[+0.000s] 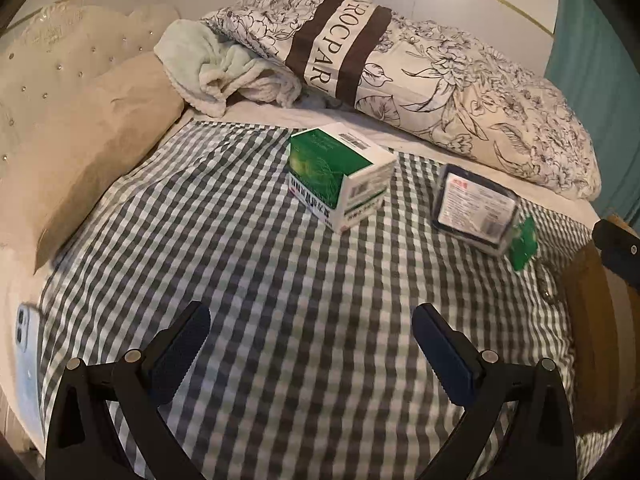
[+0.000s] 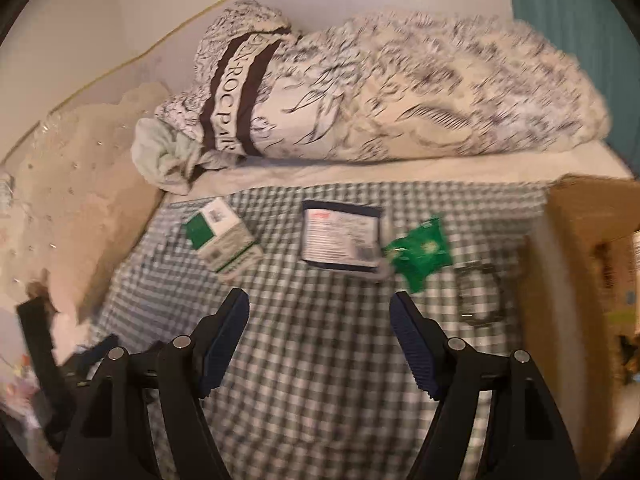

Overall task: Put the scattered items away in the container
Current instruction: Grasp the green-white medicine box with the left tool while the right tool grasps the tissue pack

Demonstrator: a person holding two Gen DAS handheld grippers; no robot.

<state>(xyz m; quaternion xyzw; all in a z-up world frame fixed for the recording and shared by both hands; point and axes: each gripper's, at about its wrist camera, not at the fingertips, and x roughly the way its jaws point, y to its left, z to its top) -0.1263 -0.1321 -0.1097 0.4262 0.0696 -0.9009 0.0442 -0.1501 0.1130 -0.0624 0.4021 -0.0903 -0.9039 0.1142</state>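
A green and white box (image 1: 340, 174) lies on the checked cloth (image 1: 280, 280) ahead of my open, empty left gripper (image 1: 312, 328). To its right lie a dark-edged clear packet with a label (image 1: 476, 208) and a green sachet (image 1: 522, 242). In the right wrist view the same box (image 2: 222, 236), packet (image 2: 340, 238) and sachet (image 2: 420, 254) lie ahead of my open, empty right gripper (image 2: 320, 320). A small clear item with a dark rim (image 2: 478, 296) lies next to a cardboard box (image 2: 580, 264) at the right.
A flowered pillow (image 1: 420, 68) and a pale green towel (image 1: 216, 68) lie at the back of the bed. A beige cushion (image 1: 92, 144) lies at the left. A light blue phone (image 1: 28, 360) lies by the cloth's left edge. A teal curtain (image 1: 596, 36) hangs at far right.
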